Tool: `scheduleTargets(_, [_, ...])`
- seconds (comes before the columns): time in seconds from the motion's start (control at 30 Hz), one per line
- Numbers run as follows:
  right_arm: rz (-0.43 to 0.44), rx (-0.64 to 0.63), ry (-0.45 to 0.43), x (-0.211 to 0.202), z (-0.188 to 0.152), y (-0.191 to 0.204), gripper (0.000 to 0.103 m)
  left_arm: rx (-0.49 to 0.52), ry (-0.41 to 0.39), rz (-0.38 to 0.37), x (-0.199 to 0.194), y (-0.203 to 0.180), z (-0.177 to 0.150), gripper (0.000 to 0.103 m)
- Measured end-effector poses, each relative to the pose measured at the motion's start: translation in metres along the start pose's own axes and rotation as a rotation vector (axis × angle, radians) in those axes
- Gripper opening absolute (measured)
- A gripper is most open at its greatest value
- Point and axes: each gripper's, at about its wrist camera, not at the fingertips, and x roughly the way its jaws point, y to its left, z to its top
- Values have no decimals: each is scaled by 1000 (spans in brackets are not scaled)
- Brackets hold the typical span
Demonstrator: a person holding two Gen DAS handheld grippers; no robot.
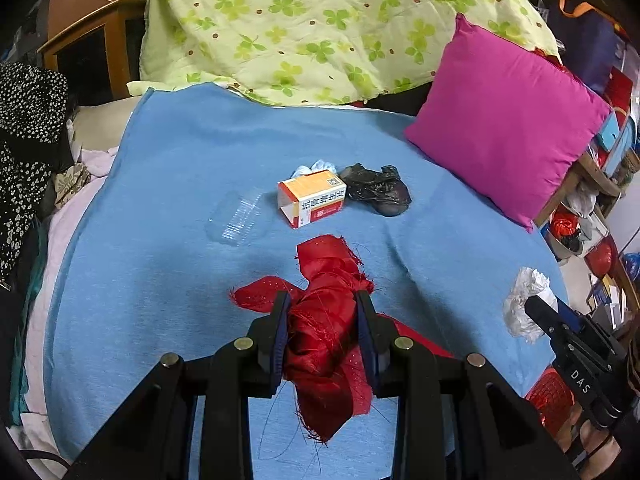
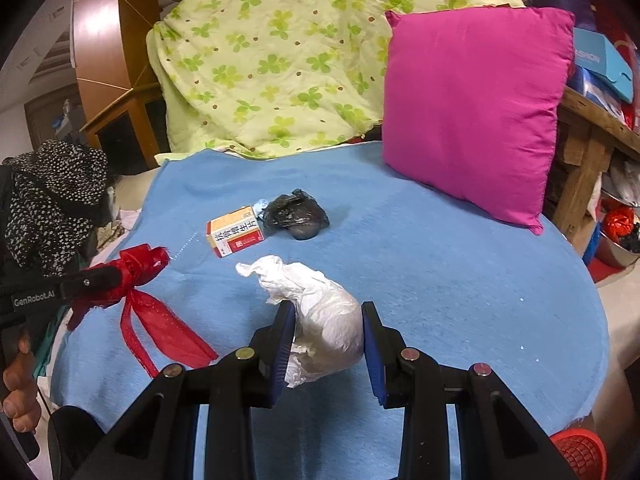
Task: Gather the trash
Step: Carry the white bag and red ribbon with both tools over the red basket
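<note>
Two grippers are in view, each loaded. The left gripper [image 1: 322, 320] has its fingers [image 1: 280, 320] closed narrow on a bundle of red fabric [image 1: 324, 336]; frayed threads and a loose strip hang below the fingers, and the right wrist view shows the bundle [image 2: 140, 276] held above the blue blanket [image 1: 180, 160] near its left edge. The right gripper [image 2: 328, 332] has its fingers [image 2: 286, 332] around a crumpled white plastic bag [image 2: 324, 320]: the left pad touches the bag, while contact at the right pad cannot be confirmed (a thin gap appears there).

Beyond the fingers, toward the middle of the blanket, lie an orange-and-white medicine box [image 1: 314, 200] on its side, a crumpled black plastic bag [image 1: 378, 188] just beside the box on its right, and a small pale blue wad [image 1: 316, 168] behind the box. A clear plastic tray [image 1: 234, 218] lies left of the box.

A magenta pillow [image 1: 504, 120] rests at the far right edge of the blanket. A green clover-print quilt [image 1: 320, 28] is heaped along the far edge.
</note>
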Motion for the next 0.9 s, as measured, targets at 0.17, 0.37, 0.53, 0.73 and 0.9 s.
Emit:
scheduleTargets(0.17, [-13, 11, 0, -3, -3, -8, 35, 15, 7, -7, 1, -10, -2, 33])
scheduleTargets(0.37, [-38, 42, -6, -12, -8, -26, 35, 61, 19, -27, 6, -37, -5, 33])
scheduleTargets(0.53, [-78, 83, -14, -26, -15, -51, 35, 115, 31, -56, 8, -70, -11, 33])
scheduleTargets(0.73, [-145, 139, -23, -53, -32, -89, 35, 193, 35, -116, 4, -117, -19, 33])
scheduleTargets(0.9, [-223, 202, -18, -87, -60, -128, 35, 254, 33, -201, -5, -159, -27, 33])
